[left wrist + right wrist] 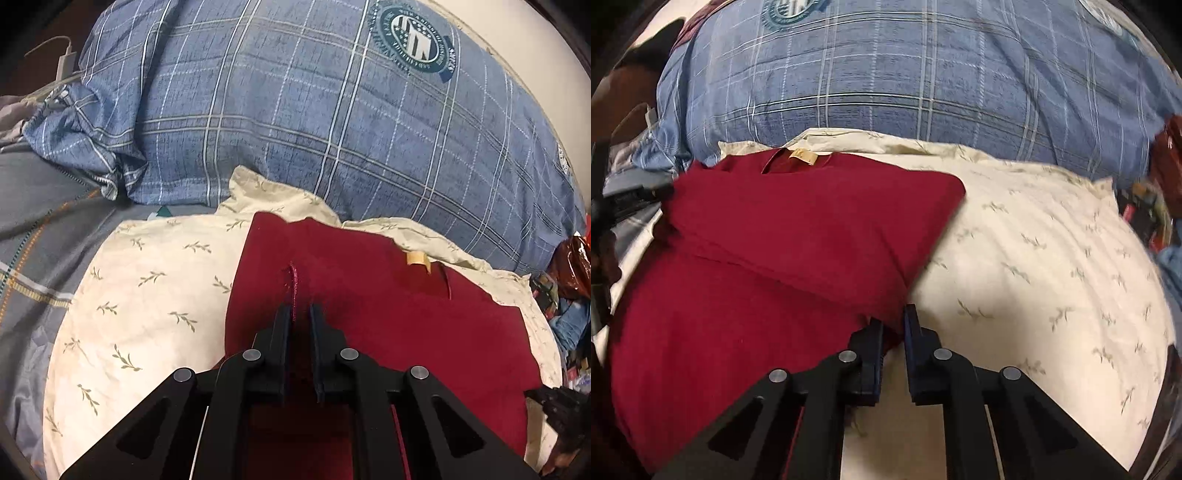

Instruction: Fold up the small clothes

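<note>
A dark red garment (369, 314) with a tan neck label (417, 258) lies on a cream leaf-print pillow (147, 295). My left gripper (300, 314) is shut on a raised hem fold of the garment near its left side. In the right wrist view the red garment (757, 258) is partly folded over itself, its label (802, 157) at the far edge. My right gripper (893, 321) is shut on the garment's near right corner, just above the cream pillow (1034, 277).
A big blue plaid pillow (314, 110) lies behind the cream one and also shows in the right wrist view (905, 74). Grey bedding (37, 240) is on the left, a white charger (64, 61) at far left, and cluttered packets (569, 266) on the right.
</note>
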